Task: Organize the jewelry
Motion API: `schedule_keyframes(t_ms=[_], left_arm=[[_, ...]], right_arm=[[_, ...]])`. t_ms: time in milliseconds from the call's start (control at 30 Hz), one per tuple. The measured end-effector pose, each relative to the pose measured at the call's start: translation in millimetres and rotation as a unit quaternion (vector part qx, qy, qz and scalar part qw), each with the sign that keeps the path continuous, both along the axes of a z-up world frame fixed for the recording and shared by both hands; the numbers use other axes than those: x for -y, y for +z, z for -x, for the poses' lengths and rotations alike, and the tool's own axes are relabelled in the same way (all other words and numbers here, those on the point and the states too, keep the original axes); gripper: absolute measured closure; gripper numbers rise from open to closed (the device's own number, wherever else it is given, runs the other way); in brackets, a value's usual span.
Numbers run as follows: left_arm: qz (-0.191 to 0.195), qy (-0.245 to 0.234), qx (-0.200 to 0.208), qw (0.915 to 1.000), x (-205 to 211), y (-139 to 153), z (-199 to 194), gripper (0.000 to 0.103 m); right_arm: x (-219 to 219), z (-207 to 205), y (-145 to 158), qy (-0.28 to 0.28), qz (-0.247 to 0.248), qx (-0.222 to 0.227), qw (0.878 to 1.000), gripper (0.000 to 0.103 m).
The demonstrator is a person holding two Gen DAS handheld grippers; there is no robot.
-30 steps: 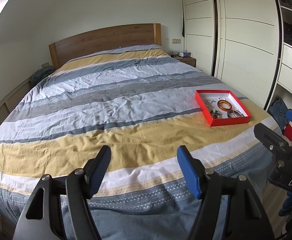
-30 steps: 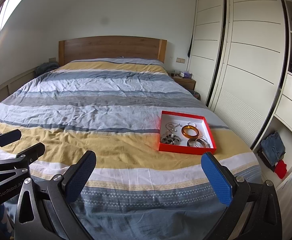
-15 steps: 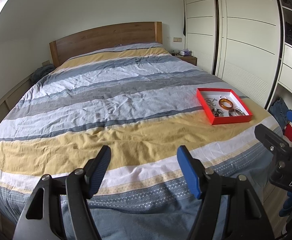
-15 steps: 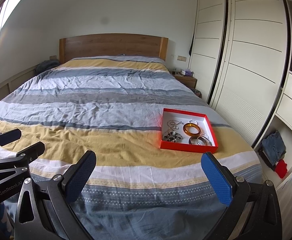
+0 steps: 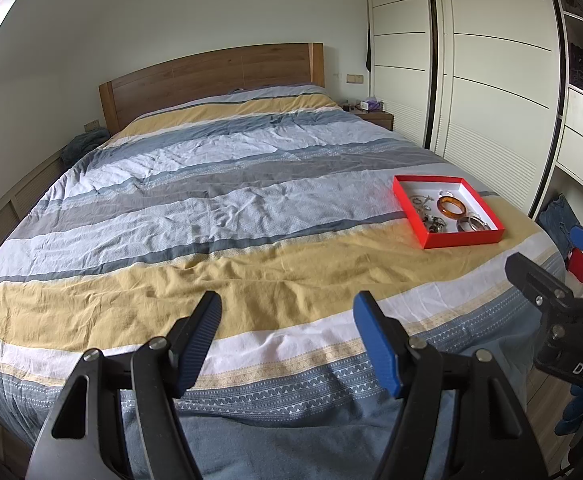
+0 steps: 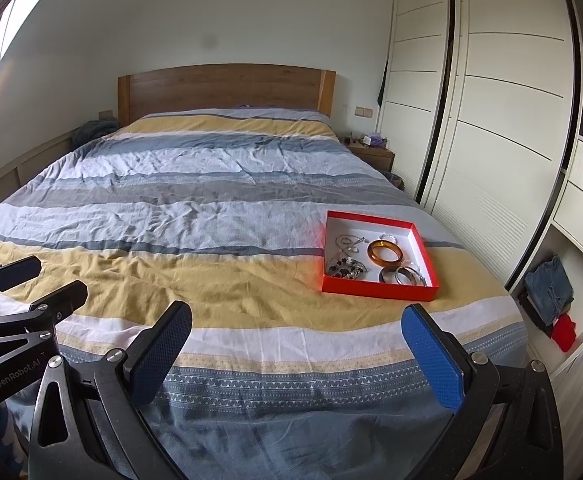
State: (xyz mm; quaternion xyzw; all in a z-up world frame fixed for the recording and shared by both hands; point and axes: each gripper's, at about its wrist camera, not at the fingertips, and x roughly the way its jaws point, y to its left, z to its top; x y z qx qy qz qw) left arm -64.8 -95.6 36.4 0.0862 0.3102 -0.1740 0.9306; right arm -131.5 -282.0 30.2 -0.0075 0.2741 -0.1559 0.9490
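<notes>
A red tray point(image 5: 462, 239) point(image 6: 377, 291) lies on the right side of the striped bed. It holds an amber bangle point(image 5: 451, 206) point(image 6: 384, 252), silver bangles point(image 5: 472, 224) point(image 6: 405, 275), and tangled chains and beads point(image 5: 431, 220) point(image 6: 346, 266). My left gripper point(image 5: 287, 338) is open and empty above the foot of the bed, left of the tray. My right gripper point(image 6: 297, 354) is open and empty above the foot of the bed, short of the tray. Each gripper shows at the edge of the other's view.
The bed point(image 6: 195, 216) has a wooden headboard point(image 6: 227, 86). A white wardrobe point(image 6: 491, 120) stands along the right, with drawers and folded clothes point(image 6: 549, 284) low down. A nightstand point(image 6: 371, 152) stands at the far right of the headboard.
Both views have shifted slightly. The tray sits a little higher in each frame. Both grippers stay open and empty.
</notes>
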Motion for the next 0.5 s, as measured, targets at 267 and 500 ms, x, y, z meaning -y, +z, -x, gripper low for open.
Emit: schedule_keyframes(t_ms=[267, 500], left_arm=[[0.0, 0.0, -0.001, 1.0, 0.6, 1.1, -0.2, 0.036], [0.004, 0.001, -0.008, 1.0, -2.2, -8.2, 0.2, 0.036]], right_arm=[[-0.2, -1.4, -3.4, 0.002, -0.002, -0.004, 1.0, 0.0], [-3.3, -4.9, -7.3, 0.005, -0.002, -0.011, 1.0, 0.0]])
